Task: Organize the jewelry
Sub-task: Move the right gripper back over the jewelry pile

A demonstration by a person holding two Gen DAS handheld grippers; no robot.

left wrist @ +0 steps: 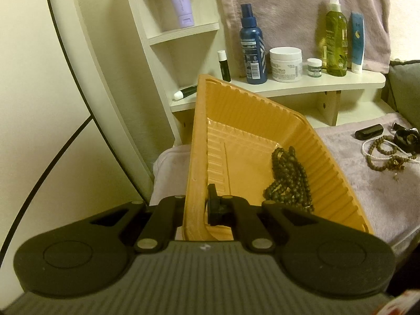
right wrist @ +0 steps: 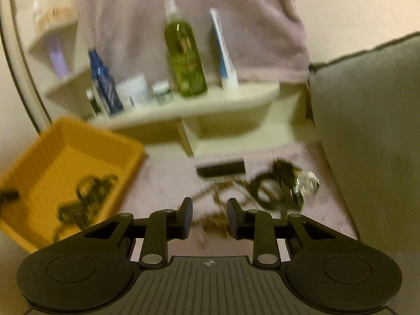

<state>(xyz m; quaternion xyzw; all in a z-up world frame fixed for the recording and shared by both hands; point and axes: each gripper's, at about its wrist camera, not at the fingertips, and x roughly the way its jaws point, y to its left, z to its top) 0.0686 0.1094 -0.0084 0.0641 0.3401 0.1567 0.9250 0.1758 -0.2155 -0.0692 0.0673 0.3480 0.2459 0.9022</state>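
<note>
Beads of a dark strand [left wrist: 288,181] lie heaped at four o'clock in the yellow tray [left wrist: 236,110], whose near wall is clenched by the left gripper [left wrist: 195,207]. Light, limp and slippery handling is to be expected of the loose jewelry pile [right wrist: 262,191] on the pink towel [right wrist: 168,173]; hold is best taken across a bunched loop. The right gripper [right wrist: 210,218] is seen released, nothing between its fingers, the pile at twelve to one o'clock. Crisp beads and a white strand [left wrist: 367,155] are given only by the left view; the right view, blurred, alone shows the pile close up
</note>
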